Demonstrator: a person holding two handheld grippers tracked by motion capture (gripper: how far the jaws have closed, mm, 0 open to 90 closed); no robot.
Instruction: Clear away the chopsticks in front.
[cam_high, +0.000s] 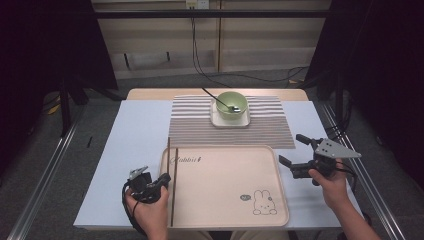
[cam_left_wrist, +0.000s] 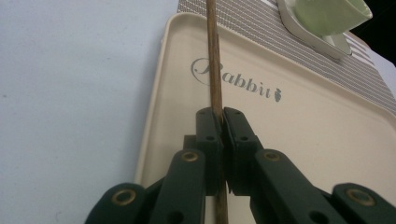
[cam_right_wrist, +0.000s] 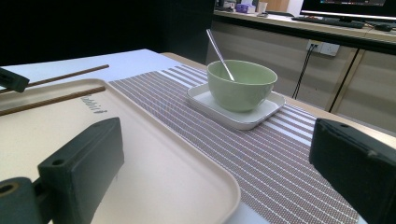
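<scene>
Left gripper (cam_left_wrist: 219, 123): my jaws are clamped on a brown chopstick (cam_left_wrist: 214, 60), which runs forward between my pads.
Chopstick position: held just above the left part of the tray (cam_high: 280, 210); in the high view a chopstick (cam_high: 176, 187) lies along the tray's left side and a second chopstick (cam_high: 168, 150) runs just outside its left rim. I cannot tell which of the two I grip.
Right gripper (cam_high: 294, 150): my jaws stand wide apart and hold nothing, hovering at the tray's right edge.
Tray: beige, printed "Rabbit" near its far left corner and a rabbit drawing near its near right corner; it sits on the pale blue table cover (cam_high: 135, 130).
Bowl (cam_right_wrist: 240, 86): green, with a spoon (cam_right_wrist: 219, 46) leaning inside, handle up and out. Other contents cannot be judged.
Dish (cam_right_wrist: 205, 100): white, square, under the bowl.
Placemat (cam_high: 190, 125): striped, beyond the tray, carrying the dish and bowl.
</scene>
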